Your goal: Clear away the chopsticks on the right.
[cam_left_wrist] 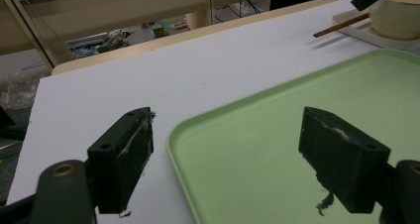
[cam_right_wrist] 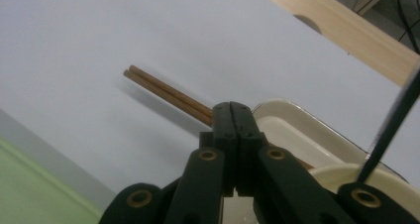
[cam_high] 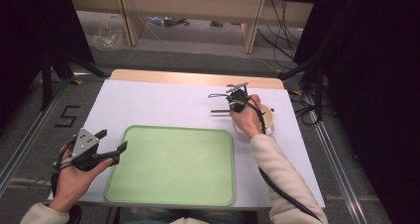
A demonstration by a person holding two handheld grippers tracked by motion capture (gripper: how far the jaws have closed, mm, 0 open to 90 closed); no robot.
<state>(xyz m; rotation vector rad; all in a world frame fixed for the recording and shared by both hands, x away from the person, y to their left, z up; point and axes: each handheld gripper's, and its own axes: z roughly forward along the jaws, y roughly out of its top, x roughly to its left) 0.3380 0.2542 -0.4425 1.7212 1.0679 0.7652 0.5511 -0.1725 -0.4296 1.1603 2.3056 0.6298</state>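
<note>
Brown wooden chopsticks point(cam_right_wrist: 166, 93) sit clenched in my right gripper point(cam_right_wrist: 232, 110) above the cream dish point(cam_right_wrist: 292, 130); next I'd carry them to the green tray point(cam_high: 171, 167). Left gripper point(cam_high: 113, 142) gapes idle.

The left gripper point(cam_high: 113, 140) rests at lower left, jaws spread wide. The right gripper point(cam_high: 235, 104) sits right of centre, jaws fully closed together.

Your chopsticks point(cam_right_wrist: 166, 92) look like brown wood, smooth and matt. The tray point(cam_high: 171, 167) is pale green plastic with a soft sheen. The table point(cam_high: 158, 105) carries a matt white sheet over light wood edging. The bowl point(cam_left_wrist: 396, 18) appears cream and smooth. Your gripper pads point(cam_left_wrist: 341, 154) are matt black, slightly scuffed.
</note>
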